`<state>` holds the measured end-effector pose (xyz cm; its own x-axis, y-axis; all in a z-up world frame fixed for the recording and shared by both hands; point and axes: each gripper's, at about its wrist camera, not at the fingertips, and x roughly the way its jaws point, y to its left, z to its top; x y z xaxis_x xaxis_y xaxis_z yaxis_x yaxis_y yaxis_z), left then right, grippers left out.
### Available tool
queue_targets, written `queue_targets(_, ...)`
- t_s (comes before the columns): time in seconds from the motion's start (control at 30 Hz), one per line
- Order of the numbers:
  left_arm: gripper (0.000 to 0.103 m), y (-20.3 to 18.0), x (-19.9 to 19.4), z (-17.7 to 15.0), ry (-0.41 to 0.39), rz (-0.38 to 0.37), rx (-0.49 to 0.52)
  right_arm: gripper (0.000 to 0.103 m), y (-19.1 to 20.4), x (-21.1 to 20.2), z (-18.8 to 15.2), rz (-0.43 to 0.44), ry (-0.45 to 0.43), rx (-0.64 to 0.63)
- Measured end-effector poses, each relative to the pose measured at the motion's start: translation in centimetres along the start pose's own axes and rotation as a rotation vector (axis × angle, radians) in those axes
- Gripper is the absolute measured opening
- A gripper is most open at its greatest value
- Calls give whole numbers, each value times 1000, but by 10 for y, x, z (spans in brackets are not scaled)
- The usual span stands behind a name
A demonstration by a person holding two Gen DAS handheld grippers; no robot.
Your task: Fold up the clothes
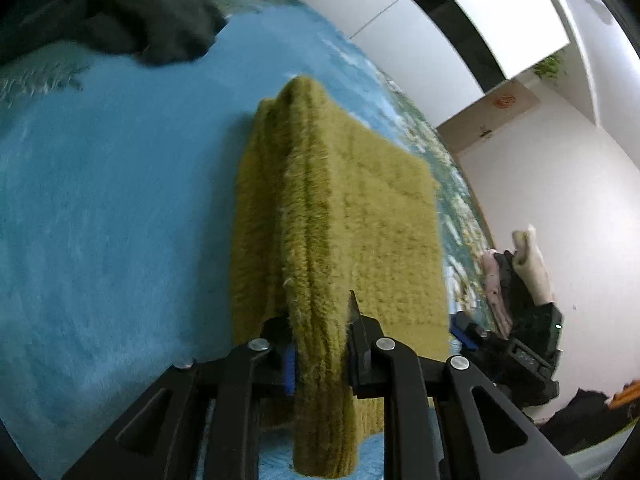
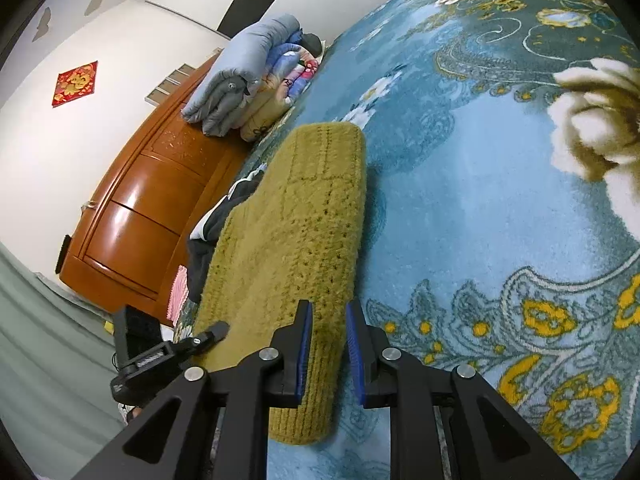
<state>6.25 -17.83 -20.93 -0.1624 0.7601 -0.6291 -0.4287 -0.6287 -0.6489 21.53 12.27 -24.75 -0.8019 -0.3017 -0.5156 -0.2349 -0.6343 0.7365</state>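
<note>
An olive-green fuzzy knit garment (image 1: 344,208) is folded into a thick rectangle and hangs just above the blue floral bed cover (image 1: 100,208). My left gripper (image 1: 320,344) is shut on its near folded edge, with fabric bunched between the black fingers. In the right wrist view the same garment (image 2: 296,232) stretches away from me. My right gripper (image 2: 329,344) is shut on its near edge, the blue pads (image 2: 305,344) pressing the knit. The left gripper (image 2: 200,340) also shows in the right wrist view, at the garment's left corner.
A dark garment (image 1: 152,20) lies at the far end of the bed. Folded quilts (image 2: 256,80) are stacked beside a wooden headboard (image 2: 152,200). More clothes (image 1: 516,276) are piled beside the bed near a white wall.
</note>
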Motion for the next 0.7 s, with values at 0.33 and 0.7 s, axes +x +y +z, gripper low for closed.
queue_targets(0.33, 70, 36, 10, 52, 26, -41, -127, 27, -2, 2, -2, -12, 9, 6)
queue_targets(0.7, 75, 43, 71, 108, 122, -43, -89, 62, -5, 14, -30, 83, 118, 105)
